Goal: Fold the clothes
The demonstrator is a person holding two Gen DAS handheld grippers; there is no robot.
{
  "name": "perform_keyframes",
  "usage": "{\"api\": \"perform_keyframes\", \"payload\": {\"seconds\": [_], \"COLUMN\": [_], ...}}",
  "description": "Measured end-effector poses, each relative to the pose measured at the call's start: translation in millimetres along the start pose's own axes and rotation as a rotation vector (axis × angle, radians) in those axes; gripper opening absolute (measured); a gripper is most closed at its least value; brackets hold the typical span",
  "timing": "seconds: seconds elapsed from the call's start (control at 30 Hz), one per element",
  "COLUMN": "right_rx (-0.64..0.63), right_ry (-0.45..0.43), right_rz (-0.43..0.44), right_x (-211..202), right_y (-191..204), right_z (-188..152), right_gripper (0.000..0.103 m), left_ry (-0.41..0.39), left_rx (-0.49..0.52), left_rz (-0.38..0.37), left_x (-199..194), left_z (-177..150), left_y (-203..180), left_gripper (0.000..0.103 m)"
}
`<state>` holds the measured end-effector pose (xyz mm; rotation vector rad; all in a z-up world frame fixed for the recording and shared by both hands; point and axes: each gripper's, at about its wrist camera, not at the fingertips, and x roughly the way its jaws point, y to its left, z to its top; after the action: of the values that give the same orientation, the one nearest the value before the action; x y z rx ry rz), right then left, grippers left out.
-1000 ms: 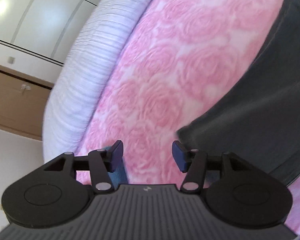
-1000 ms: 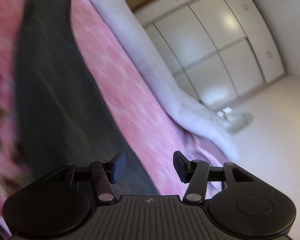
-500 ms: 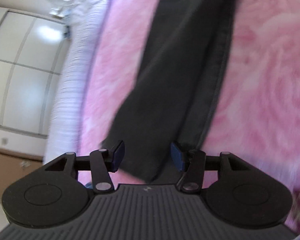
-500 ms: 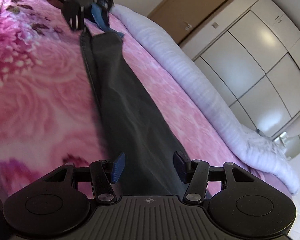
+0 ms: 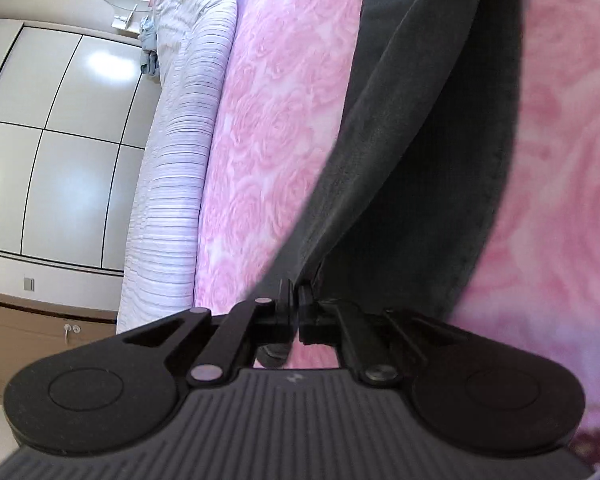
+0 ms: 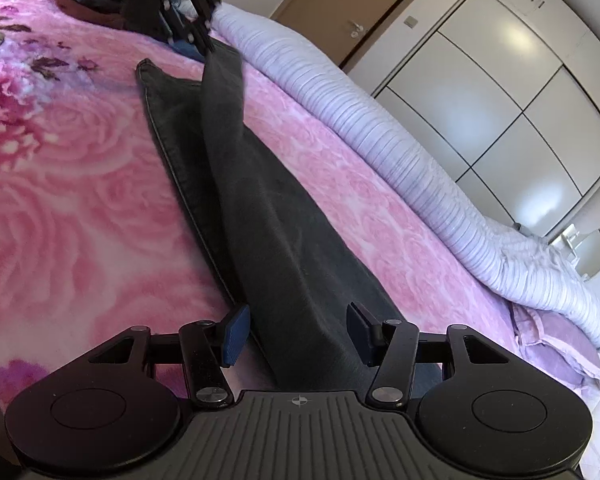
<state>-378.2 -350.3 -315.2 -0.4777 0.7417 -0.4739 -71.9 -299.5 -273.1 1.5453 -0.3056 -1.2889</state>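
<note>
Dark grey trousers lie stretched lengthwise on a pink rose-patterned blanket. My left gripper has its jaws closing tight on one end of the trousers, and the cloth rises from the bed into the pinch. From the right wrist view the left gripper shows at the far end, lifting a fold of the trousers. At the near end my right gripper stands open, with the trousers between its blue pads and no pad pressing on them.
A lilac striped duvet is rolled along the blanket's far side. Beyond it are white wardrobe doors, a brown door and a small round table. Other dark clothes are piled at the bed's far end.
The left gripper swung over the trousers' end and shut on the cloth. The right gripper moved to the other end and stayed open astride the trousers.
</note>
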Motion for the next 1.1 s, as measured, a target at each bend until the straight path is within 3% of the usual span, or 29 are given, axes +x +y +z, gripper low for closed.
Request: {"api": "perform_keyframes", "payload": {"seconds": [0.13, 0.23, 0.4, 0.43, 0.57, 0.63, 0.73, 0.87, 0.9, 0.93, 1.0, 1.1], "right_rx": [-0.018, -0.041, -0.038, -0.037, -0.039, -0.016, 0.039, 0.108, 0.118, 0.118, 0.119, 0.078], "right_ry": [0.002, -0.015, -0.062, -0.067, 0.002, 0.043, 0.085, 0.054, 0.038, 0.026, 0.013, 0.044], "right_rz": [0.014, 0.028, 0.043, 0.027, -0.071, -0.099, -0.065, 0.050, 0.067, 0.075, 0.068, 0.031], "right_x": [2.9, -4.3, -2.3, 0.4, 17.1, 16.7, 1.1, -30.6, -37.6, -40.9, -37.6, -16.4], "right_y": [3.8, 16.1, 27.2, 30.5, 35.8, 31.4, 21.2, 1.6, -4.1, -11.8, -35.7, -82.4], "right_z": [-0.8, 1.5, 12.8, 14.7, 11.4, 4.0, -8.3, -14.3, -14.0, -13.1, -11.0, -15.9], "right_gripper": [0.053, 0.053, 0.053, 0.053, 0.053, 0.053, 0.053, 0.053, 0.053, 0.053, 0.053, 0.053], "left_ry": [0.037, 0.056, -0.011, -0.016, 0.085, 0.126, 0.165, 0.141, 0.125, 0.110, 0.080, 0.039], "left_rx": [0.043, -0.038, -0.381, -0.400, -0.170, -0.138, -0.154, -0.252, -0.278, -0.305, -0.341, -0.383], "left_rz": [-0.064, -0.101, -0.073, -0.057, 0.000, -0.047, -0.109, -0.101, -0.104, -0.106, -0.127, -0.192], "left_x": [-6.7, -4.6, -23.3, -26.3, -24.0, -15.4, -16.9, -7.6, -1.0, 5.6, 20.9, 57.6], "left_z": [-10.2, -17.4, -23.3, -19.5, -15.2, -21.0, -35.9, -40.8, -37.8, -34.7, -24.1, -0.6], "left_y": [-22.5, -29.5, 32.8, 41.6, 26.5, 13.3, -5.9, 12.1, 21.7, 31.4, 44.9, 65.5], "left_gripper": [0.003, 0.002, 0.002, 0.002, 0.000, 0.000, 0.003, 0.008, 0.012, 0.024, 0.038, 0.038]}}
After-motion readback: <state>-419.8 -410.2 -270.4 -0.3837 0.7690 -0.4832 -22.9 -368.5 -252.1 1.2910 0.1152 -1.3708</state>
